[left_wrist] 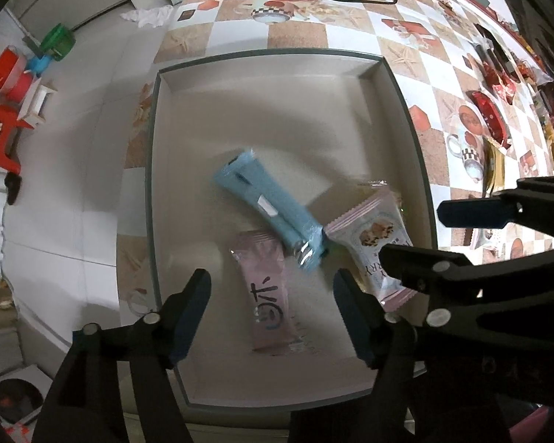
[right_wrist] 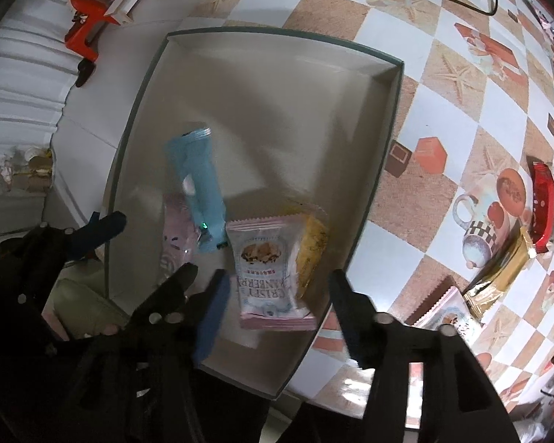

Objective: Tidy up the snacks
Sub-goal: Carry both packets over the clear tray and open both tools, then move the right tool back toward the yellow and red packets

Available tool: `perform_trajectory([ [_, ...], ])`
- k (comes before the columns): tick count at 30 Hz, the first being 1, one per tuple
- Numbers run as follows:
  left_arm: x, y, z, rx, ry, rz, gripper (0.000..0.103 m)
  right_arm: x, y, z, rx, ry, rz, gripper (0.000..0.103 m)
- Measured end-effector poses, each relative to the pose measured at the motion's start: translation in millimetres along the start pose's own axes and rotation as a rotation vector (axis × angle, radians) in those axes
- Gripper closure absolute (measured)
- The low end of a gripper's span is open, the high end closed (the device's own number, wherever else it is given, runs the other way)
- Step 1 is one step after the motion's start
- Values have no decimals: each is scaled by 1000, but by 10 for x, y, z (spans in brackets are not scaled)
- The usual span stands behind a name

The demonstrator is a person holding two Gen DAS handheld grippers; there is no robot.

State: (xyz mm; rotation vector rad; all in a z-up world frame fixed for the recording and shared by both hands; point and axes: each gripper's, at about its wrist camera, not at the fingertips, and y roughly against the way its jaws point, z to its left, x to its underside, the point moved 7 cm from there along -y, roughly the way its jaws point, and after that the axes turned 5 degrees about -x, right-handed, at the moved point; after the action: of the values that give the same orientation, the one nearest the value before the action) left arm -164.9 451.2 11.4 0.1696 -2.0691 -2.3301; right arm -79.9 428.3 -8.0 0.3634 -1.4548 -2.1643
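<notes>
Checkered tablecloth, box on it | left view: my left gripper wide open, empty, over pink bar; blue bar overlaps it, may drag | right view: my right gripper open astride cranberry pack; near wall crowds outer finger; far half roomy.
</notes>
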Motion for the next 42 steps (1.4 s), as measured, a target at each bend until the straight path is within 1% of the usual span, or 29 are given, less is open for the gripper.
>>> perform_trajectory([
  [5, -16, 38, -32, -29, -13, -2, 26, 0, 27, -78, -3, -22, -7, 44],
  [7, -30, 51, -57, -38, -21, -5, 25, -1, 41, -141, -5, -44, -11, 25],
  [8, -40, 59, -73, -42, -25, -7, 25, -2, 57, -178, -6, -53, -18, 13],
  [11, -71, 94, -137, -57, -42, -14, 25, -11, 109, -271, -16, -79, -31, 12],
  [16, -128, 144, -231, -76, -66, -25, 25, -12, 170, -475, -6, -121, -39, 12],
  [24, -167, 183, -353, -93, -97, -35, 24, 58, 275, -710, -9, -153, -52, 12],
  [25, -174, 185, -365, -94, -101, -35, 24, 65, 292, -753, -6, -158, -55, 11],
  [26, -175, 191, -382, -95, -104, -36, 24, 73, 300, -770, -3, -162, -56, 0],
  [28, -190, 188, -422, -97, -108, -35, 24, 77, 336, -818, -1, -170, -71, 0],
  [33, -210, 194, -509, -99, -127, -33, 24, 110, 399, -1041, -8, -206, -68, 0],
  [39, -206, 200, -626, -99, -154, -25, 24, 192, 381, -1464, 24, -288, -46, 0],
  [42, -196, 187, -674, -101, -167, -17, 24, 258, 371, -1861, 45, -372, -28, 0],
])
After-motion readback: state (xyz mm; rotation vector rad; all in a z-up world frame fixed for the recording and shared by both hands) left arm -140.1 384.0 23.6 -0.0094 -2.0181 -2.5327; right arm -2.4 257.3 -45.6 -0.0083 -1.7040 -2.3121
